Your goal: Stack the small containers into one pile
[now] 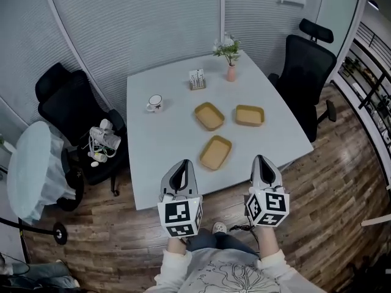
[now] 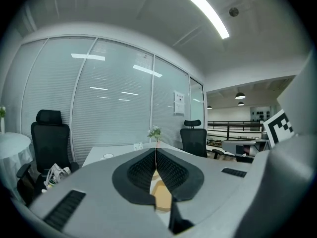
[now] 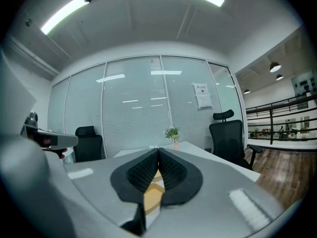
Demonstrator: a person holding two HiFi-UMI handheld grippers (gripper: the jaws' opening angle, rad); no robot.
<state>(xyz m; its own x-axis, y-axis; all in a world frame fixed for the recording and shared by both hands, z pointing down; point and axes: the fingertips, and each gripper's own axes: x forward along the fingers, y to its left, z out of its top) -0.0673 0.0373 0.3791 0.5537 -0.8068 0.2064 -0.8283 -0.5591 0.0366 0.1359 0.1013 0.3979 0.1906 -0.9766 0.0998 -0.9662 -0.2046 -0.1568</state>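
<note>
Three shallow tan rectangular containers lie separately on the white square table (image 1: pixel 153 157): the near container (image 1: pixel 215 152), the far left container (image 1: pixel 209 116) and the far right container (image 1: pixel 250 115). None of them touches another. The left gripper (image 1: pixel 182 163) and the right gripper (image 1: pixel 259 159) hover side by side at the near edge of the table and point to the far side. The jaws of each one are closed together at the tips and hold nothing. A white mug (image 1: pixel 154 103) stands far left.
</note>
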